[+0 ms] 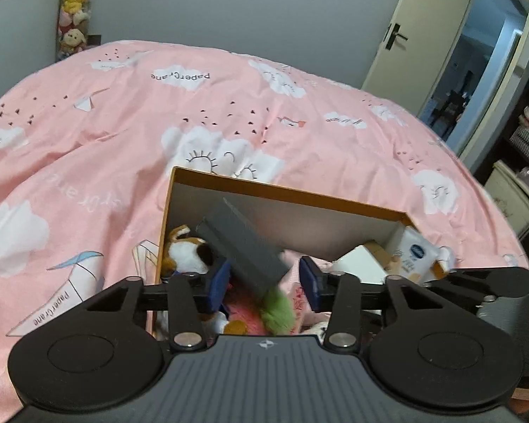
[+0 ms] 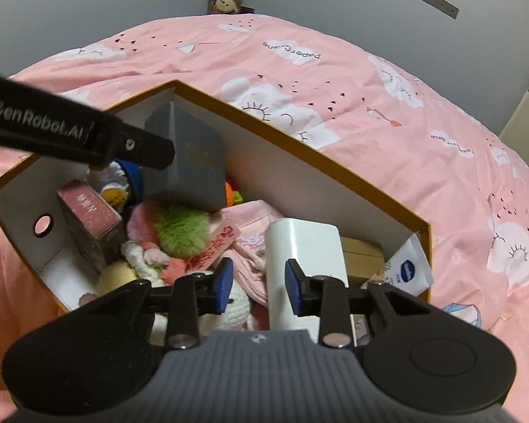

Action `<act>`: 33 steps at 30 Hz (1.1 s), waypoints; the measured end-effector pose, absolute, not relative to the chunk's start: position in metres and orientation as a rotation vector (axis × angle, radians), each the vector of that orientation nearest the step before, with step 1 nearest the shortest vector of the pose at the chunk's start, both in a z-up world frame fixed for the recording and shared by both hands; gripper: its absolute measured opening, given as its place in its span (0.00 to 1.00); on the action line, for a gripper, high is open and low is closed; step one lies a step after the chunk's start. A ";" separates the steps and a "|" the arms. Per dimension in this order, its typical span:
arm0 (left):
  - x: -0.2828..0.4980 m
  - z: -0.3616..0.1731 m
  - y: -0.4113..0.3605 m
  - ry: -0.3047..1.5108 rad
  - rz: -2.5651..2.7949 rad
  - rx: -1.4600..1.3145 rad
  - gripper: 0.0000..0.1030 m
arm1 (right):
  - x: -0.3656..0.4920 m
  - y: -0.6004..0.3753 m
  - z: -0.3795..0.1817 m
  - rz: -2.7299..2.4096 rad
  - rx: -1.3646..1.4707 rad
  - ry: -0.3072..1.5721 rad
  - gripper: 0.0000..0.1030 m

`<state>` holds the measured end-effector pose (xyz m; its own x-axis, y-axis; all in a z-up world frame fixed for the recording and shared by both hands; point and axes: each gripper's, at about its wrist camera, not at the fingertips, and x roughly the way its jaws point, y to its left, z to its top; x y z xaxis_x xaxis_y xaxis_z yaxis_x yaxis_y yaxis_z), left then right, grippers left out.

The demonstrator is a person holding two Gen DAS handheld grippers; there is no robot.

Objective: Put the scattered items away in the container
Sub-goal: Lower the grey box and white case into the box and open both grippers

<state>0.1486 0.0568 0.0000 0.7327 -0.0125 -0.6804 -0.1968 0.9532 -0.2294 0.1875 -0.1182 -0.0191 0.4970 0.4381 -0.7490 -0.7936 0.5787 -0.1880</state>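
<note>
An open orange-rimmed cardboard box [image 1: 285, 195] [image 2: 321, 155] sits on the pink bed. It holds plush toys, a green fluffy toy [image 2: 180, 231], a pink carton [image 2: 91, 218], a white box [image 2: 299, 246] and a lotion tube [image 2: 409, 268]. A dark grey box [image 1: 243, 246] [image 2: 190, 162] stands tilted among them, blurred. My left gripper [image 1: 264, 283] is open right above the box, its jaws either side of the grey box's lower end without gripping it; it also shows in the right wrist view [image 2: 130, 148]. My right gripper [image 2: 259, 285] is open and empty over the box's near side.
The pink quilt [image 1: 123, 134] with cloud prints covers the bed all around the box. A grey wall stands behind, with stuffed toys [image 1: 74, 10] stacked in the far corner. An open door [image 1: 437, 35] and shelves are at the right.
</note>
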 end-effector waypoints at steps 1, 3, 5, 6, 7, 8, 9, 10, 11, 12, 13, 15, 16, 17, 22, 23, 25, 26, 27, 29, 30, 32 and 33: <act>0.151 -0.003 0.058 0.750 0.120 -0.294 0.40 | 0.188 -0.119 -0.019 0.795 -0.564 0.713 0.34; 0.153 -0.007 0.062 0.755 0.140 -0.305 0.38 | 0.188 -0.122 -0.019 0.795 -0.563 0.713 0.34; 0.153 -0.008 0.064 0.749 0.155 -0.298 0.37 | 0.189 -0.125 -0.020 0.785 -0.567 0.708 0.34; 0.153 -0.008 0.065 0.748 0.160 -0.295 0.37 | 0.190 -0.126 -0.021 0.775 -0.566 0.707 0.34; 0.154 -0.007 0.065 0.750 0.163 -0.290 0.36 | 0.192 -0.127 -0.022 0.762 -0.562 0.709 0.34; 0.156 -0.007 0.065 0.754 0.165 -0.284 0.36 | 0.194 -0.129 -0.022 0.752 -0.553 0.715 0.34; 0.159 -0.007 0.065 0.760 0.170 -0.272 0.35 | 0.196 -0.130 -0.023 0.748 -0.544 0.723 0.34; 0.162 -0.008 0.065 0.764 0.176 -0.261 0.34 | 0.197 -0.132 -0.023 0.746 -0.535 0.731 0.34; 0.164 -0.008 0.066 0.767 0.181 -0.253 0.34 | 0.198 -0.133 -0.023 0.744 -0.531 0.733 0.34; 0.166 -0.008 0.067 0.769 0.180 -0.259 0.34 | 0.198 -0.135 -0.023 0.742 -0.531 0.731 0.34; 0.166 -0.007 0.069 0.767 0.169 -0.279 0.34 | 0.198 -0.136 -0.022 0.741 -0.532 0.728 0.34; 0.164 -0.002 0.073 0.747 0.130 -0.316 0.34 | 0.197 -0.138 -0.022 0.738 -0.533 0.722 0.34; 0.164 0.000 0.074 0.738 0.121 -0.330 0.34 | 0.197 -0.139 -0.022 0.736 -0.533 0.721 0.34; 0.164 0.003 0.074 0.732 0.121 -0.337 0.34 | 0.198 -0.139 -0.022 0.734 -0.533 0.722 0.34; 0.174 0.012 0.070 0.706 0.105 -0.331 0.34 | 0.196 -0.137 -0.023 0.745 -0.528 0.724 0.34; 0.177 0.013 0.067 0.698 0.094 -0.323 0.34 | 0.195 -0.136 -0.023 0.749 -0.531 0.722 0.34; 0.182 0.012 0.061 0.695 0.084 -0.304 0.34 | 0.194 -0.135 -0.023 0.753 -0.536 0.719 0.34; 0.186 0.011 0.059 0.697 0.086 -0.293 0.34 | 0.194 -0.135 -0.023 0.753 -0.537 0.720 0.34; 0.189 0.010 0.056 0.708 0.091 -0.278 0.34 | 0.194 -0.135 -0.023 0.753 -0.537 0.720 0.34; 0.194 0.005 0.053 0.748 0.112 -0.260 0.33 | 0.194 -0.136 -0.024 0.753 -0.534 0.722 0.34; 0.195 0.002 0.053 0.767 0.124 -0.255 0.33 | 0.194 -0.136 -0.024 0.752 -0.532 0.722 0.34; 0.192 -0.001 0.054 0.780 0.142 -0.235 0.32 | 0.195 -0.137 -0.025 0.750 -0.527 0.723 0.34; 0.190 -0.002 0.056 0.790 0.146 -0.237 0.32 | 0.195 -0.138 -0.025 0.749 -0.524 0.725 0.34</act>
<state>0.1899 0.0561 -0.0021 0.6957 0.0416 -0.7171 -0.2179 0.9635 -0.1555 0.1950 -0.1378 -0.0250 0.5160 0.4210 -0.7460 -0.7595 0.6277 -0.1711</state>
